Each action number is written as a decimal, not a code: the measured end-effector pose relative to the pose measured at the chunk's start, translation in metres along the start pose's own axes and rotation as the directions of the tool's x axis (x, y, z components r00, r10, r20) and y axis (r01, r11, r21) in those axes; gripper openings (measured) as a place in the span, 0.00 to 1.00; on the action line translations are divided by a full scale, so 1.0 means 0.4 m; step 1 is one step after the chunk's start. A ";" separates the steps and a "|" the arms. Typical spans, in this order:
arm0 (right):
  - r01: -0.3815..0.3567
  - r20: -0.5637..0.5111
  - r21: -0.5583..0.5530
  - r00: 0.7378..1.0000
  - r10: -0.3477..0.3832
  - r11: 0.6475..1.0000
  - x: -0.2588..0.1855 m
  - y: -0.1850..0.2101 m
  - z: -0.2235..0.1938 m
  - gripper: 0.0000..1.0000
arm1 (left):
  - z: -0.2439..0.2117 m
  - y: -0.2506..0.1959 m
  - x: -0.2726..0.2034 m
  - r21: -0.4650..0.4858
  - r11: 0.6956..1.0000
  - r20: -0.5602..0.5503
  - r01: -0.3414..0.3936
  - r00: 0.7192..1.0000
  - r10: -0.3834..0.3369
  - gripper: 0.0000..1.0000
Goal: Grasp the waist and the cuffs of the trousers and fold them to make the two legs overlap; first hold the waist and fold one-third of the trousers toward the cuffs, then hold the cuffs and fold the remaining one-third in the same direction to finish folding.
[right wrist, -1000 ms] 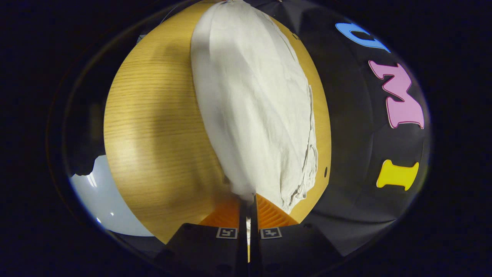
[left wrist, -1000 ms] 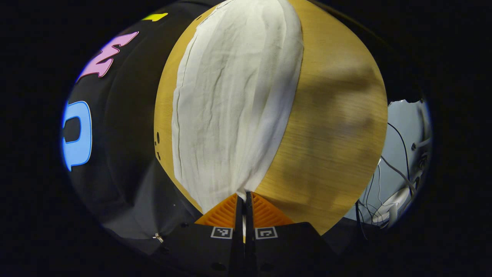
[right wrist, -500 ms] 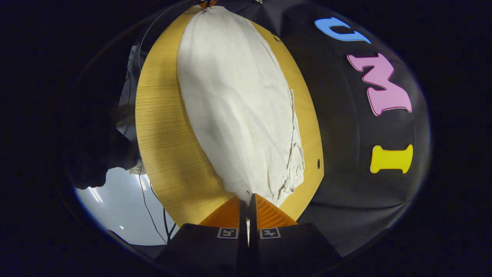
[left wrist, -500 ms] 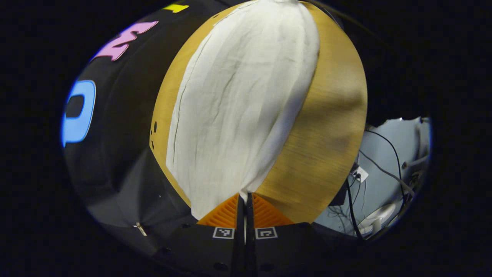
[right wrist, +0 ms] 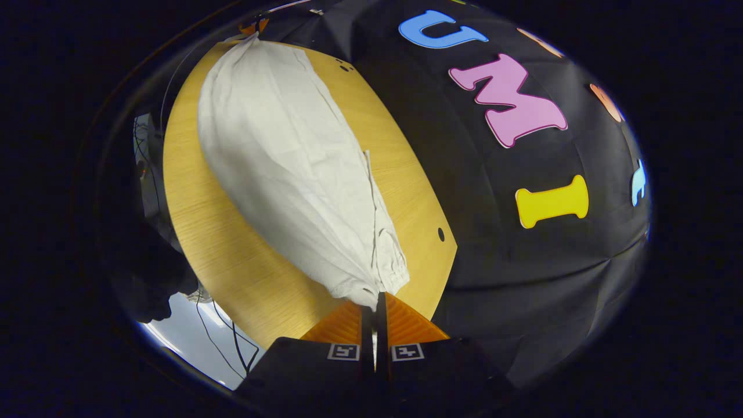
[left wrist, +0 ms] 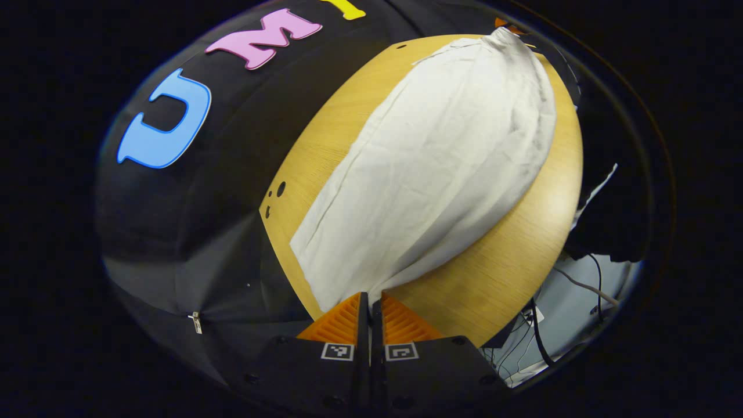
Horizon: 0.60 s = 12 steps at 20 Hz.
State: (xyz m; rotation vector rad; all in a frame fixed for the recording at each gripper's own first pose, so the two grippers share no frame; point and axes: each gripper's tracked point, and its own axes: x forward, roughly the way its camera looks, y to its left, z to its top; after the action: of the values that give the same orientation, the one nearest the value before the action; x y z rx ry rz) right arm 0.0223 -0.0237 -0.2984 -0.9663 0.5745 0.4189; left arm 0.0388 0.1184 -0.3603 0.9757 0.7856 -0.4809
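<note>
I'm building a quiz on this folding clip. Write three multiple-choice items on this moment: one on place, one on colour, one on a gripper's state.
1. Where do the trousers lie?
A. On the wooden table
B. On the floor
C. In a basket

2. What colour are the trousers?
A. Dark blue
B. Off-white
C. Red

3. In what state is the left gripper?
A. Wide open above the cloth
B. Shut on a cable
C. Shut on the trousers' edge

Answers:
1 A: in both views the cloth spreads over the yellow-brown tabletop.
2 B: the fabric is pale cream from end to end.
3 C: in the left gripper view its fingers meet with the cloth's edge running in between them; the right gripper pinches the other end, by the gathered band, likewise.
</note>
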 end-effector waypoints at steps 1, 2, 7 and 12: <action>0.010 0.006 0.015 1.000 -0.010 1.000 0.013 -0.021 0.018 0.05 | 0.016 0.028 0.009 -0.030 1.000 0.004 -0.006 1.000 0.006 0.05; 0.025 0.010 0.026 1.000 -0.025 0.999 0.029 -0.048 0.029 0.05 | 0.032 0.054 0.017 -0.063 0.998 0.007 -0.009 1.000 0.010 0.05; 0.049 -0.004 0.100 0.999 -0.048 0.994 0.156 -0.150 0.056 0.05 | 0.089 0.190 0.086 -0.150 0.987 -0.036 -0.057 0.998 0.052 0.05; -0.004 -0.017 0.183 1.000 0.008 0.983 0.328 -0.183 0.071 0.05 | 0.132 0.238 0.215 -0.180 0.982 -0.121 -0.056 0.992 0.034 0.05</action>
State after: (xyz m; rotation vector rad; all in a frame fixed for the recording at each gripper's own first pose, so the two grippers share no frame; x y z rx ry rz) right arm 0.1737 -0.0262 -0.3210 -0.7934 0.6214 0.3565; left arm 0.1775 0.1178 -0.3574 0.8535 0.8952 -0.3078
